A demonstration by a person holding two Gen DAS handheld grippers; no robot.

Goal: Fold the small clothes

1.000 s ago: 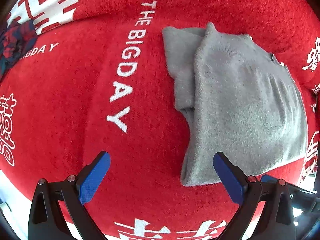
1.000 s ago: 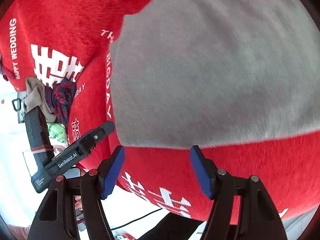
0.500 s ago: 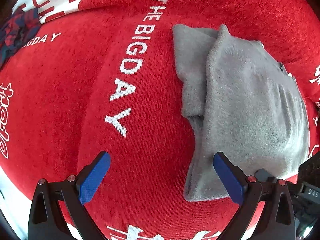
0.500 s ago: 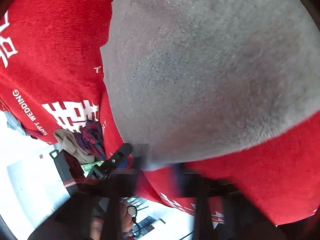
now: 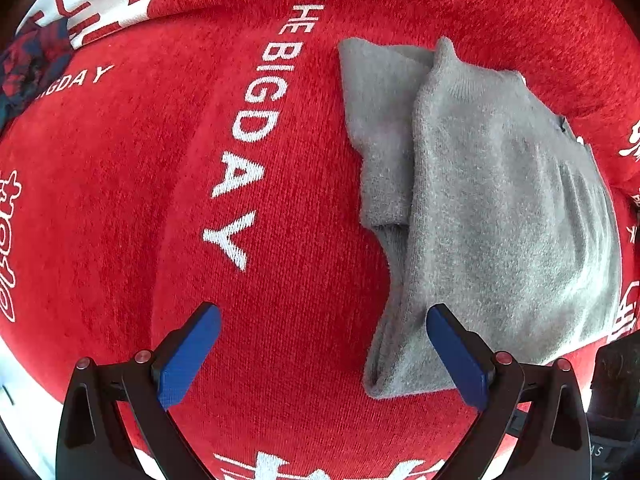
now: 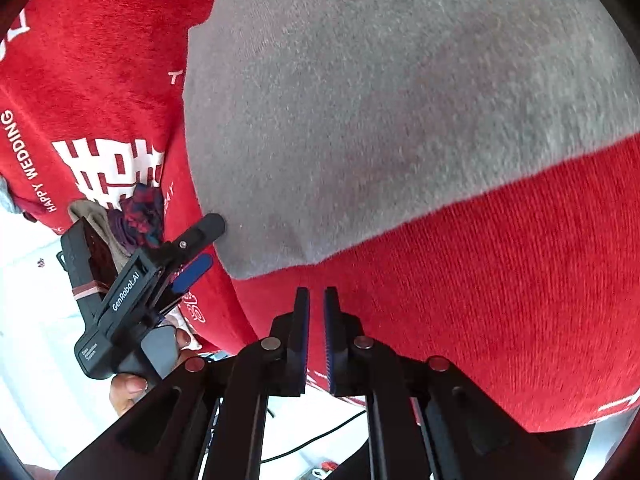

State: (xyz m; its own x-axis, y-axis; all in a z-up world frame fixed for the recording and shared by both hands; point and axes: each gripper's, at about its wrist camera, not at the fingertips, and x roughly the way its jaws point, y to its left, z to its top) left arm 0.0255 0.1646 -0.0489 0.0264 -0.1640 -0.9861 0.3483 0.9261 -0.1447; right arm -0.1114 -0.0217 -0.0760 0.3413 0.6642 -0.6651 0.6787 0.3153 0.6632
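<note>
While left gripper (image 5: 320, 354) gapes, "GenRobot.AI" on its body, right gripper (image 6: 316, 320) pinches nothing; red cloth (image 5: 200, 160) reads "THE BIGDAY", "HAPPY WEDDING" beside grey garment (image 5: 500, 208).

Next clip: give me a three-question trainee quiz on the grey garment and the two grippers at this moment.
1. True or false: the right gripper has cloth between its pads.
2. The left gripper is: A open, B shut.
3. What colour is the blanket under the grey garment?

Key: 1 false, the pads are nearly together with nothing between them, just short of the garment's corner; 2 A; 3 red with white lettering.
</note>
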